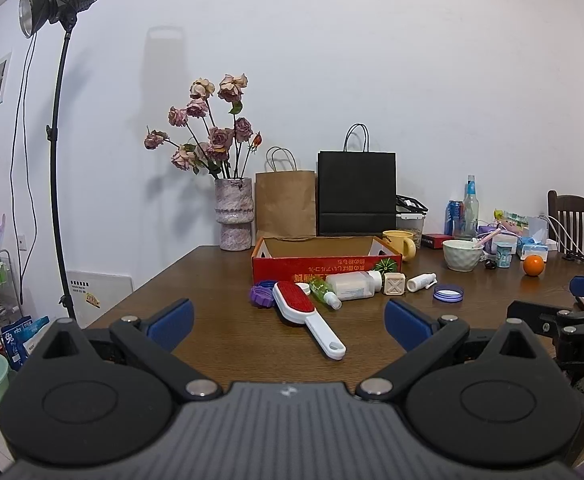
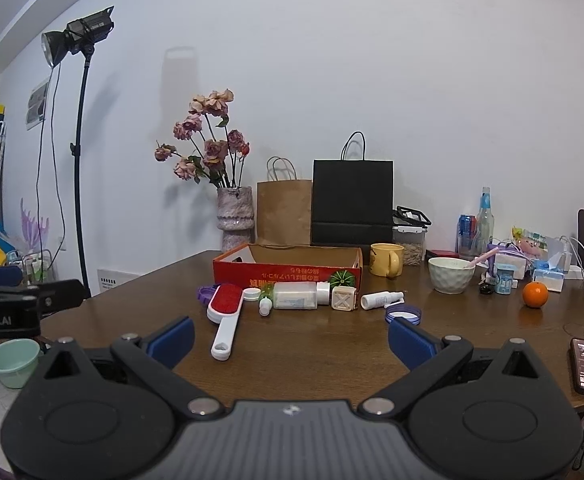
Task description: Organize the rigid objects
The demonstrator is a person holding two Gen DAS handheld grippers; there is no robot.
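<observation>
A: The left gripper (image 1: 287, 322) and the right gripper (image 2: 292, 340) both have their blue fingers spread wide, holding nothing, above the brown wooden table (image 1: 219, 336).

B: And the things to organize?

A: They lie in a tight row just before the red cardboard box (image 1: 326, 266): the red-and-white lint brush (image 1: 306, 312), the white plastic bottle (image 1: 352, 286), the beige cube (image 1: 394, 283).

B: So one finger may push a neighbour; the round bottle could roll away.

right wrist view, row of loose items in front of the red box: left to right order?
purple ring → lint brush → green spray bottle → white bottle lying down → wooden cube → small white spray bottle → blue-rimmed lid
</observation>
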